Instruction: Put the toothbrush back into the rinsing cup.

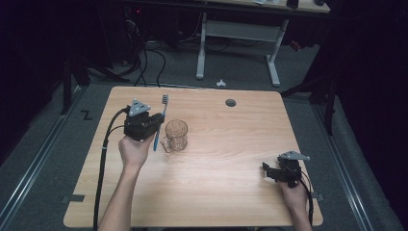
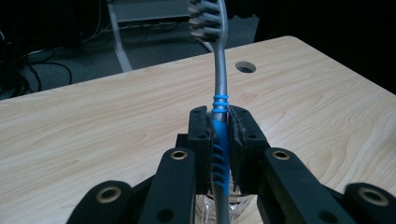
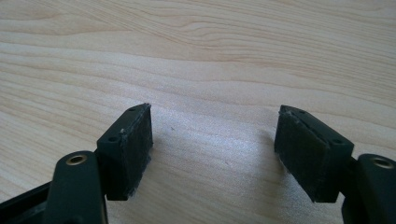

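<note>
The toothbrush [image 2: 220,116] stands upright, clamped between the two jaws of the left gripper [image 2: 219,135]; the pads press on its blue ribbed grip from either side. Above the jaws the grey neck rises to the bristled head, and below them the handle runs down into the glass mug [image 1: 176,135], whose rim shows just under the jaws in the left gripper view. In the high view the left gripper [image 1: 155,126] sits just beside the mug, the brush tilted a little, its lower end at the mug's handle side. Beyond the jaws lies the wooden table [image 2: 93,121] with a round hole [image 2: 245,67] near its far edge. The right gripper [image 3: 212,149] is well apart from all this, near the table's other corner; its jaws stand wide open with bare wood between them and nothing held
</note>
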`<state>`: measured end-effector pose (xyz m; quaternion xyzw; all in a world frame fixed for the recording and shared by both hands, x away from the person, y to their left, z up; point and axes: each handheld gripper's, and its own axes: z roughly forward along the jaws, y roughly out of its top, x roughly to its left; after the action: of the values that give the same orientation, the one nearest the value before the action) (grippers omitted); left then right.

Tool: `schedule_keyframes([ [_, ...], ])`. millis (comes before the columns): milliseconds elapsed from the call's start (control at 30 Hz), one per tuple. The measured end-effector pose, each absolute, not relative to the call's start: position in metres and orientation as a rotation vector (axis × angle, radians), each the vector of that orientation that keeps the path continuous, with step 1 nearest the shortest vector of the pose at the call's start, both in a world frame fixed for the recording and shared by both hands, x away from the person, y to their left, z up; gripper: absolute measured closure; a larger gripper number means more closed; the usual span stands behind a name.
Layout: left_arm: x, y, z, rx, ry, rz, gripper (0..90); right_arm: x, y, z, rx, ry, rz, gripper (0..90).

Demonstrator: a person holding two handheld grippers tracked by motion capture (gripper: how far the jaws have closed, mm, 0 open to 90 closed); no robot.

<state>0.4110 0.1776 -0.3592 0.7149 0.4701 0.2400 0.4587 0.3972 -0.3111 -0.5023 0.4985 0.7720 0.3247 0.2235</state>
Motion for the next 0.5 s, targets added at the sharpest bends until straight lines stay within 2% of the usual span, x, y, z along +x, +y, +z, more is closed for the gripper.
schedule_keyframes([
  [100,0.415,0.177,-0.361,1.741,1.163,0.570,80.2,0.397,-0.311,-0.502,1.376,2.133,0.896,28.3],
  [500,0.427,0.171,-0.368,1.685,1.165,0.620,80.1,0.397,-0.311,-0.502,1.376,2.132,0.896,28.3],
])
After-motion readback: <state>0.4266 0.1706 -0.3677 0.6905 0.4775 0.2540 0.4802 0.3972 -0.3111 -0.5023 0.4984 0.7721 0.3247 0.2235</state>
